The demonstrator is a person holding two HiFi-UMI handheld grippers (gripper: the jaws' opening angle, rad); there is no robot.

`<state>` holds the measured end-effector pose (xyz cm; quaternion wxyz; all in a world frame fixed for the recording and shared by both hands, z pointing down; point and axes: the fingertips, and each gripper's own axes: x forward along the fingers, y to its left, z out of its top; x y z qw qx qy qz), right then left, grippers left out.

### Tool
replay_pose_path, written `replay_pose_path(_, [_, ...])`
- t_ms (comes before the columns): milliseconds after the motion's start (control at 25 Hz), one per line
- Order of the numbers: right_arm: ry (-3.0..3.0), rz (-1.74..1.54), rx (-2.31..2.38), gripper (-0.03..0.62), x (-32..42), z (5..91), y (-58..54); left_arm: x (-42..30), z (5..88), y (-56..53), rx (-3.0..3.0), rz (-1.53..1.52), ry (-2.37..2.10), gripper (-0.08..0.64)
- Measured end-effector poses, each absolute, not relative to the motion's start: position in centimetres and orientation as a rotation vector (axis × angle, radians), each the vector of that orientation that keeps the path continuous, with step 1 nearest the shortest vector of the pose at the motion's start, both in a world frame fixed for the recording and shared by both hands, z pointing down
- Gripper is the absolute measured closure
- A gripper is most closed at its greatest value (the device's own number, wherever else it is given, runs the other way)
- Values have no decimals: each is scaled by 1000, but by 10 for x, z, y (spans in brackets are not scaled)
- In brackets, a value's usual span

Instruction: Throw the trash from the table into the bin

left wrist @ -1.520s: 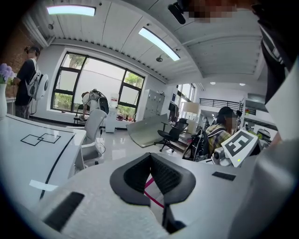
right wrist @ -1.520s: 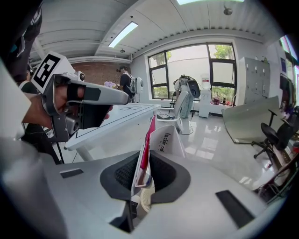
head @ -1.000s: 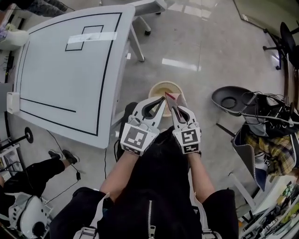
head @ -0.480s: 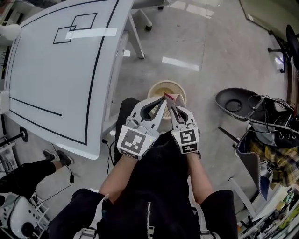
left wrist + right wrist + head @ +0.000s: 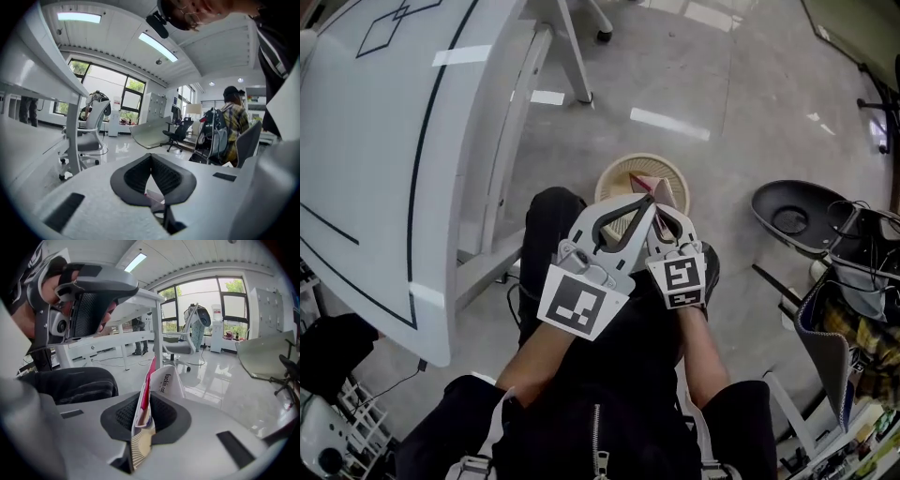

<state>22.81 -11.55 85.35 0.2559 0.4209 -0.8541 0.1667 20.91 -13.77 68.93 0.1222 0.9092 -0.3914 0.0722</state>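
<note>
A beige woven bin (image 5: 615, 178) stands on the floor just ahead of my knees. My right gripper (image 5: 660, 206) is shut on a flattened white and pink paper wrapper (image 5: 165, 379), whose top end (image 5: 646, 184) shows over the bin's mouth. In the right gripper view the wrapper stands on edge between the pads (image 5: 123, 414), with my right gripper (image 5: 143, 399) pressed on its lower part. My left gripper (image 5: 648, 202) hangs close beside the right one, also over the bin. Its jaws (image 5: 151, 156) meet at the tips with nothing between them. A scrap of the wrapper (image 5: 155, 198) shows below them.
The white table (image 5: 375, 141) with black lines fills the upper left, its leg (image 5: 502, 169) reaching down beside the bin. A black chair base (image 5: 794, 213) and a bag with a plaid cloth (image 5: 862, 309) stand at the right. Grey floor lies beyond the bin.
Both grippers have sunk together toward the bin, which now looks larger and closer. The table has slid toward the left of the view. The hold on the wrapper is unchanged.
</note>
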Motion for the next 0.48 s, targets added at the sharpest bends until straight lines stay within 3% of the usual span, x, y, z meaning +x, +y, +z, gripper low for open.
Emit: replay_pose_path(480, [-2326,528,1161,557,225,957,-126,209,797,-139,2703,214,-1183,552])
